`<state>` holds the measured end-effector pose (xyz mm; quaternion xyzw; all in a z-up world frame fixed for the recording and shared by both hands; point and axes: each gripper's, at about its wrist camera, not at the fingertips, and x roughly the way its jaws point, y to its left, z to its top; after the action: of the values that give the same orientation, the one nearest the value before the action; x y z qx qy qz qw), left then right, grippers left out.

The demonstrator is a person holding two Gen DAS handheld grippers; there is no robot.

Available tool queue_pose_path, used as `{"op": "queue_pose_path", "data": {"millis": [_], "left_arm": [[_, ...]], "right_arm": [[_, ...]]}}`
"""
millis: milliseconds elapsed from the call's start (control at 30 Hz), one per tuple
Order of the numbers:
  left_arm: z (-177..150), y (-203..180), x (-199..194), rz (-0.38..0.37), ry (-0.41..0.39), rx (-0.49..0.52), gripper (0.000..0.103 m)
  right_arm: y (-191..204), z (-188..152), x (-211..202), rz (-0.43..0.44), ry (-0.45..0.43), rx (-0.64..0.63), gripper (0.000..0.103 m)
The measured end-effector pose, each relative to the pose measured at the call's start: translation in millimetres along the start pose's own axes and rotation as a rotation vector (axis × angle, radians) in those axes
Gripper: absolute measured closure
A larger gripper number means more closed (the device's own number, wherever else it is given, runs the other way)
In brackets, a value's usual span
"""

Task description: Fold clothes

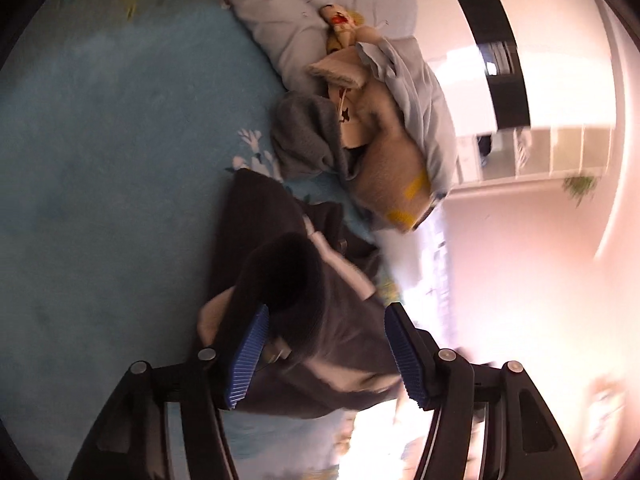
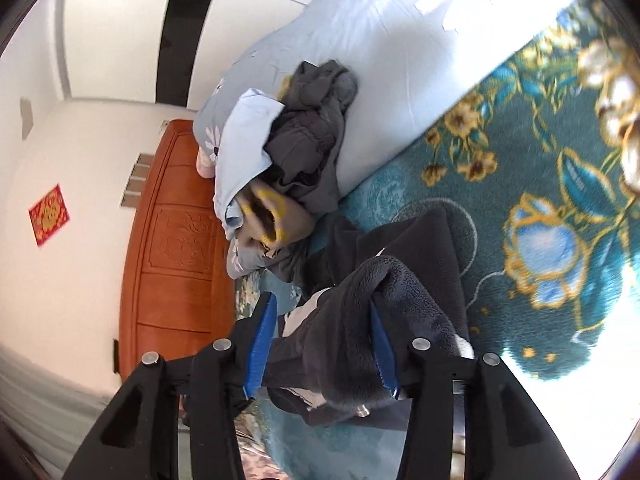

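Note:
A dark jacket point(image 1: 280, 248) with fleece lining and a white-trimmed zip lies on the teal bed cover point(image 1: 100, 160). My left gripper point(image 1: 326, 344) is open, its blue pads point(image 1: 248, 356) on either side of the jacket's dark cuff; a metal zip pull sits by the left pad. In the right wrist view the same jacket point(image 2: 420, 240) runs up into my right gripper point(image 2: 323, 350), which stands open with a thick bunch of fleece between its fingers. Fleece drapes over the right fingertip point(image 2: 382, 344), and I see no squeeze on the cloth.
A heap of other clothes point(image 2: 308, 152), grey, tan and light blue, rests against a pale blue pillow point(image 2: 400, 40). A wooden headboard point(image 2: 176, 220) stands behind it. The bed cover point(image 2: 540, 200) with a flower pattern spreads to the right.

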<state>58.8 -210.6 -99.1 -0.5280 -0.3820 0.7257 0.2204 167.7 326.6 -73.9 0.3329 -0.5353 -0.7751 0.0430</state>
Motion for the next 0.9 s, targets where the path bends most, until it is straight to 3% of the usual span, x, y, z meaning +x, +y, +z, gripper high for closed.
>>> {"op": "queue_pose_path", "data": {"millis": [167,233,300,400,433,467,500,567,667,833,867,900], "left_arm": [[-15.6,-12.2,8.7,0.187,-0.007,0.172,0.039],[-15.5,-17.6,15.0,0.25,-0.013,0.225,0.039],[-15.4,-23.0,21.3,0.314,-0.019,0.277,0.039],[-11.5,-27.1,27.7,0.363,-0.008,0.301,0.041],[-10.0,-28.3,29.7,0.377,-0.004,0.306,0.048],[-8.5,-29.6,31.7,0.392,0.0,0.312,0.064],[-7.1,-30.8,33.7,0.407,0.005,0.318,0.071],[-4.1,-33.3,37.8,0.436,0.014,0.33,0.078],[5.3,-32.1,34.5,0.402,0.033,0.297,0.08],[34.4,-26.8,-1.8,0.231,-0.006,0.126,0.086],[40.3,-25.7,-9.4,0.196,-0.014,0.091,0.093],[47.6,-23.5,-12.8,0.166,-0.028,0.054,0.094]], "right_arm": [[13.2,-22.4,-23.1,-0.136,0.016,-0.128,0.055],[11.7,-32.9,-17.3,-0.191,0.051,-0.165,0.055],[8.8,-38.1,-4.7,-0.3,0.084,-0.184,0.055],[8.5,-40.9,17.7,-0.346,0.107,-0.211,0.055],[10.8,-40.4,23.3,-0.353,0.11,-0.223,0.055],[13.2,-39.4,28.5,-0.357,0.114,-0.231,0.055],[15.6,-38.4,33.6,-0.361,0.118,-0.24,0.057],[18.7,-32.9,36.9,-0.343,0.12,-0.229,0.075],[22.8,-23.4,39.8,-0.308,0.12,-0.205,0.086],[34.2,5.0,27.8,-0.155,0.06,-0.115,0.094],[35.7,9.1,26.9,-0.147,0.051,-0.108,0.094],[36.5,12.0,27.2,-0.152,0.045,-0.106,0.094]]}}
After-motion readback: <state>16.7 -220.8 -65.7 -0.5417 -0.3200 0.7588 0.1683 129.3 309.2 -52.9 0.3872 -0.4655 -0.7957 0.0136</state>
